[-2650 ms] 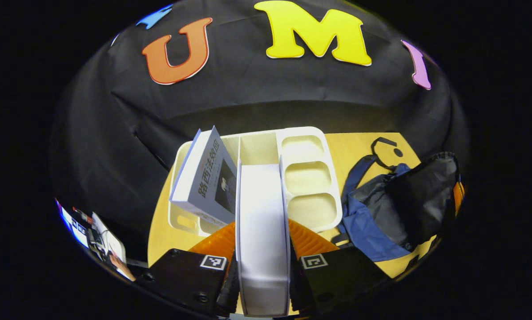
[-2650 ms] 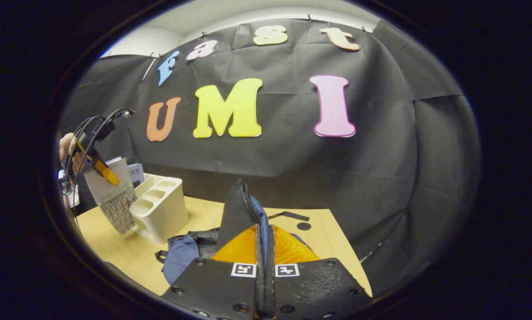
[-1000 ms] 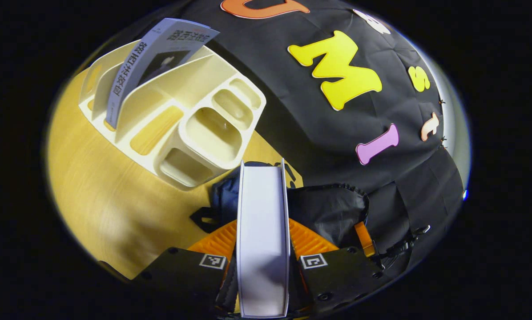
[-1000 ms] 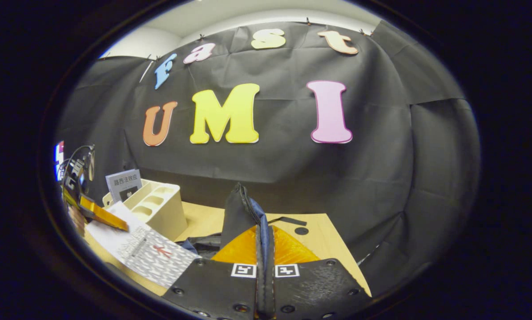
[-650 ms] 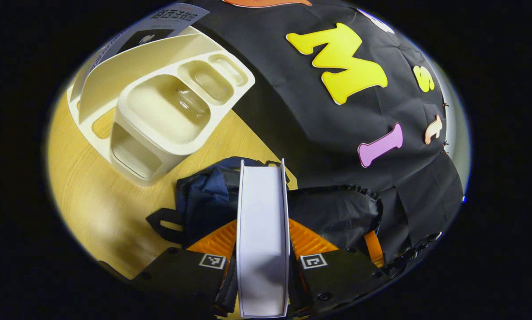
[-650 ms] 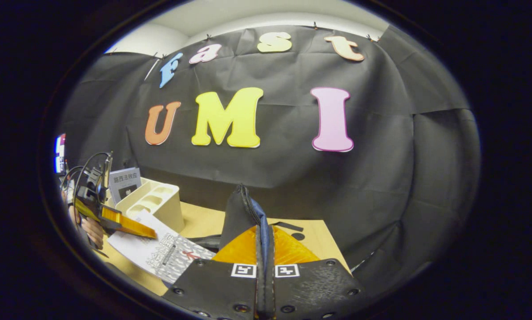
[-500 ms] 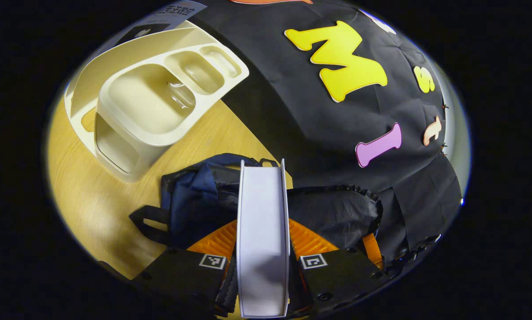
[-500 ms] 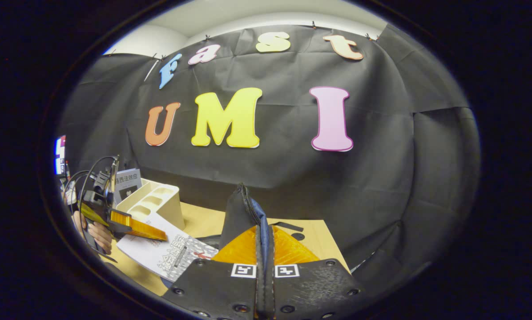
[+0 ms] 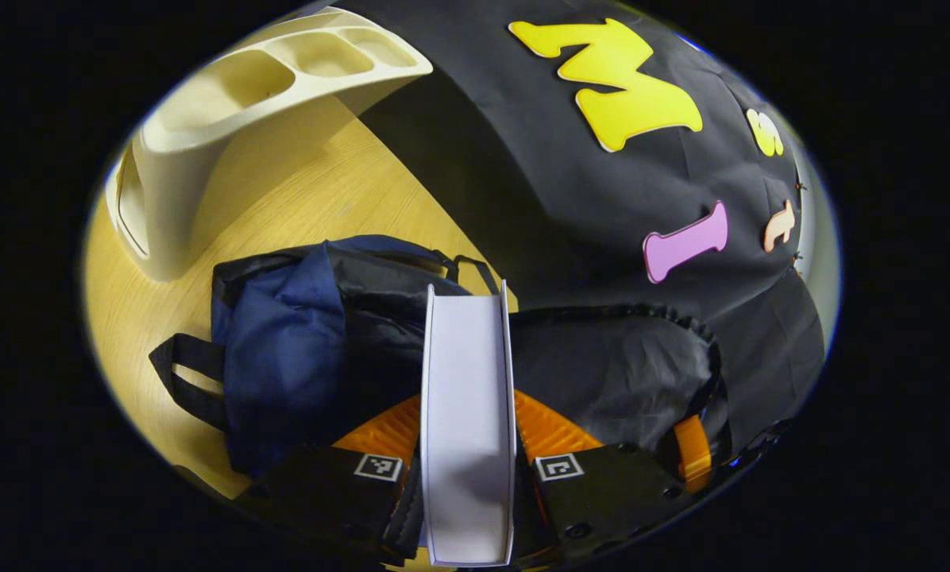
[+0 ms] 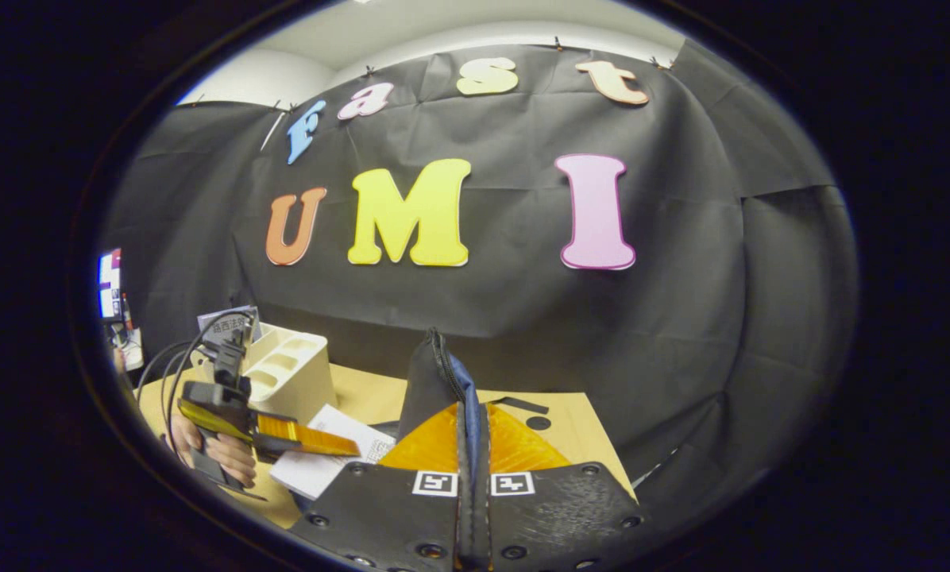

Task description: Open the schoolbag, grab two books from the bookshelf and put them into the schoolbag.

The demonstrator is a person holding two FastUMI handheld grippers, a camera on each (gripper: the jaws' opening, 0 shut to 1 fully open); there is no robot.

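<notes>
My left gripper point(image 9: 467, 413) is shut on a white book point(image 9: 467, 357), held edge-on and pointing at the schoolbag point(image 9: 284, 342). The bag is blue and black and lies on the wooden table point(image 9: 316, 199); its black flap point(image 9: 610, 373) is lifted. My right gripper point(image 10: 473, 417) is shut on the bag's zipped edge point(image 10: 431, 381) and holds it up. In the right gripper view the left gripper point(image 10: 308, 438) carries the book point(image 10: 328, 457) flat, just left of the raised flap. A second book point(image 10: 229, 322) stands in the cream bookshelf point(image 10: 288, 369).
The bookshelf point(image 9: 205, 119) stands on the table behind and to the left of the bag. A hand point(image 10: 225, 453) holds the left gripper, with cables trailing from it. The black cloth wall closes off the back of the table.
The left gripper has carried the white book from the bookshelf down and across to the bag's opening. The right gripper has kept the flap raised and hardly moved.
</notes>
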